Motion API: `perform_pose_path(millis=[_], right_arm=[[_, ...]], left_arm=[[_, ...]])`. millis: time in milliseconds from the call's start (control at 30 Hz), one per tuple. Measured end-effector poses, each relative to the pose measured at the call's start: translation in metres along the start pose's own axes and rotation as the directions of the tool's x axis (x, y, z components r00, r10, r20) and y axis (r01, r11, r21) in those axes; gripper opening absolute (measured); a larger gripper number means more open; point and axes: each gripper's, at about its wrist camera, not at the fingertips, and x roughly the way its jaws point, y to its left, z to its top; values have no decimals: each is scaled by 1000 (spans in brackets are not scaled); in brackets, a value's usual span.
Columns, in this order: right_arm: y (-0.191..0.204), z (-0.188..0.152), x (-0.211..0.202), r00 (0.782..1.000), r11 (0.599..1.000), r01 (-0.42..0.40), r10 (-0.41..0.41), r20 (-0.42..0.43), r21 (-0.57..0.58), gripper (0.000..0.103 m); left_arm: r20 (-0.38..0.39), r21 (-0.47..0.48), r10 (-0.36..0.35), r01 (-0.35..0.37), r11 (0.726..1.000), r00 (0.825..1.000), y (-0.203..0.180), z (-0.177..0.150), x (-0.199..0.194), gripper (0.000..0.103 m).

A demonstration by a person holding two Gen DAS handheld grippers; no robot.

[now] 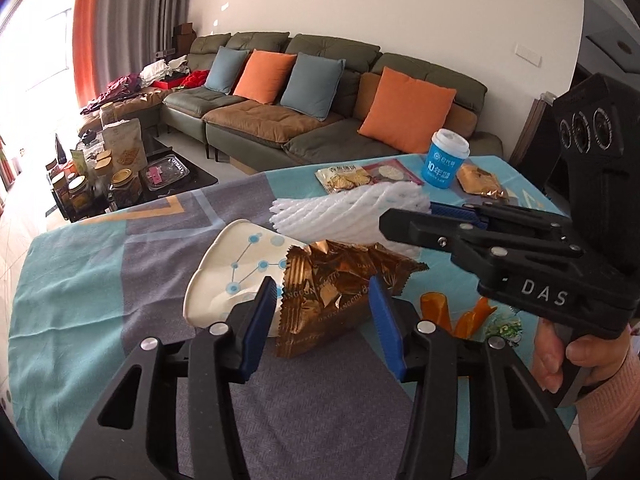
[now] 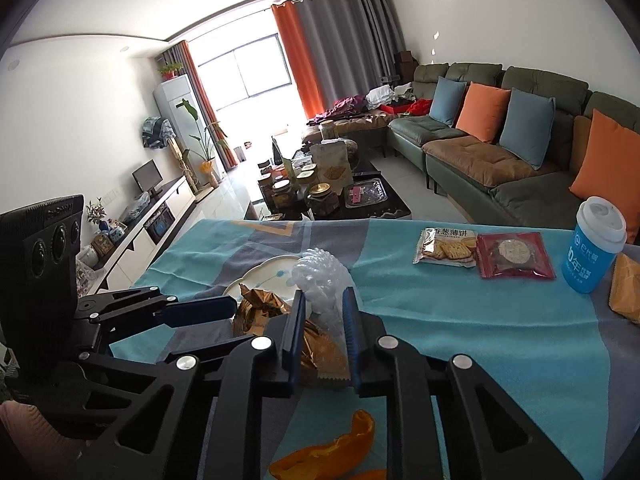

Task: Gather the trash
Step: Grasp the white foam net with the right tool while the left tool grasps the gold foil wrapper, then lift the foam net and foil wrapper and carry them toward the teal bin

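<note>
A crumpled gold wrapper (image 1: 336, 284) lies against a tipped white paper cup (image 1: 236, 272) on the blue and grey tablecloth (image 1: 80, 280). My left gripper (image 1: 323, 300) is open, its blue pads on either side of the wrapper. My right gripper (image 2: 323, 312) is shut on a white foam fruit net (image 2: 324, 280), seen in the left wrist view (image 1: 348, 208) held just above the wrapper. Orange peel (image 2: 332, 448) lies near the front edge and also shows in the left view (image 1: 436, 308).
A blue lidded cup (image 2: 592, 244), a cracker packet (image 2: 448, 246), a red biscuit packet (image 2: 514, 254) and a gold packet (image 2: 626, 288) sit on the table's far side. Beyond stand a green sofa (image 2: 500, 148) and a cluttered coffee table (image 2: 320, 196).
</note>
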Motion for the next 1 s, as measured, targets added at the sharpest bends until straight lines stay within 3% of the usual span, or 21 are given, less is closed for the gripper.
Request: perform_pose_path(millis=[133, 267, 600, 1000], right_arm=[[0, 0, -2, 1000, 1000, -9, 9, 0, 4, 11], [1, -1, -4, 1000, 1000, -18, 18, -1, 7, 11], [8, 0, -15, 1000, 1000, -19, 19, 23, 0, 9], [15, -4, -40, 997, 1000, -22, 22, 75, -1, 9]], left_arm=[[-15, 6, -12, 12, 1000, 1000, 0, -1, 6, 29], [-6, 6, -20, 20, 1000, 1000, 0, -7, 3, 21], [20, 14, -27, 26, 1000, 999, -9, -20, -18, 21], [65, 11, 31, -32, 999, 997, -14, -44, -65, 21]])
